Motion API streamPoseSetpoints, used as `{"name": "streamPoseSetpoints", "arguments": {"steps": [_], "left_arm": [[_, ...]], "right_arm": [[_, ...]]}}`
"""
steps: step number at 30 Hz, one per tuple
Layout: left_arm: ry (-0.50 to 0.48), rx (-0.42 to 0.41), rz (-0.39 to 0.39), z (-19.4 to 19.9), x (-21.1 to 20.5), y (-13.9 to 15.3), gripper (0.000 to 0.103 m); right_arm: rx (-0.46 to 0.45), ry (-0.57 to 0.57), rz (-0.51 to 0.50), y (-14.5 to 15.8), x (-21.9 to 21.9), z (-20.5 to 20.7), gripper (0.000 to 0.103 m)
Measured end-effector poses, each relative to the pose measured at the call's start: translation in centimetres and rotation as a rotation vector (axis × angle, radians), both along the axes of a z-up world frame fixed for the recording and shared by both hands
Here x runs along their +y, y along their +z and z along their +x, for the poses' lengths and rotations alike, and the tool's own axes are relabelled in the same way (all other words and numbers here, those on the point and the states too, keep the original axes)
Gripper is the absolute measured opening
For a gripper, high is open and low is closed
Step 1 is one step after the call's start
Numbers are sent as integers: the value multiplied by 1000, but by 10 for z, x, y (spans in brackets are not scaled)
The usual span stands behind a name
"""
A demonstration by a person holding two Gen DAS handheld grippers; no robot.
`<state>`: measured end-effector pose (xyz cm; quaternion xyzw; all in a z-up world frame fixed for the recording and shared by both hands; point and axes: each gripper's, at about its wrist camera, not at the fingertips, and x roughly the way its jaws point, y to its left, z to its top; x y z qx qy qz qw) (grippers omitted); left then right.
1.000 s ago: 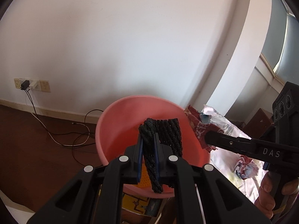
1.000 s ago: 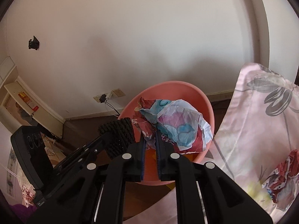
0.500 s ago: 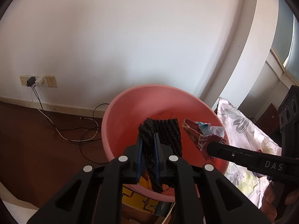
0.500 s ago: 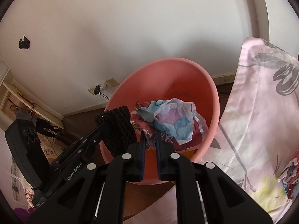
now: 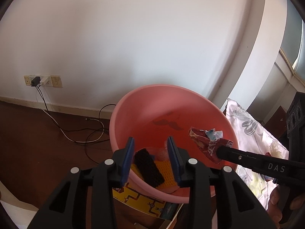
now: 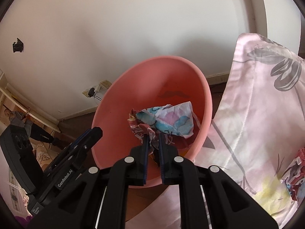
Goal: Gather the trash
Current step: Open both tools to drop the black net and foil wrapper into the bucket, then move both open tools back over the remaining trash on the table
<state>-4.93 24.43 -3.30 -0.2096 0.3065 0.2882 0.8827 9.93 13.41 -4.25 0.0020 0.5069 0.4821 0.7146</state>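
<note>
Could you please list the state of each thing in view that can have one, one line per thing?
Left tongs: jaws opening, nothing between the pads.
Right tongs: shut on the crumpled wrapper.
Crumpled wrapper: pinched, held over the basin's inside.
Black knitted piece: lying loose in the basin's bottom.
Pink basin: upright, holding trash.
Wall socket: two plugs in, cables trailing across the floor.
Second wrapper: crumpled, lying on the floral cloth.

"DAS" on right gripper (image 5: 219, 153), "GenRobot.AI", seemingly, on left gripper (image 6: 95, 133)
</note>
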Motion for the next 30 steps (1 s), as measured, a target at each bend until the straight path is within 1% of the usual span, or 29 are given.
{"name": "streamPoseSetpoints", "arguments": {"steps": [1,3,5,8,11,13,16,22,30], "left_arm": [[1,0,0,0,0,0,39],[3,1,2,-1,0,0,40],[2,3,1,-1,-1,0,40],[2,4,0,-1,-1,1,40],[-1,3,-1,-1,-1,1,41],[-3,3,1,-2,-3,2,45],[-8,-1,5,-3,-4,4,46],[-21,-12,11,-3,-10,12,47],[-68,-35,26,0,-24,26,47]], "right_arm": [[-1,0,-1,0,0,0,11],[-6,4,-2,1,1,0,12],[-16,5,-6,2,-1,0,21],[-29,9,1,5,-3,-1,27],[-36,10,6,6,-4,-1,27],[-43,9,9,8,-6,-1,28],[-60,10,14,12,-11,-2,28],[-124,7,23,23,-28,-8,28],[-201,-1,31,38,-59,-15,28]]}}
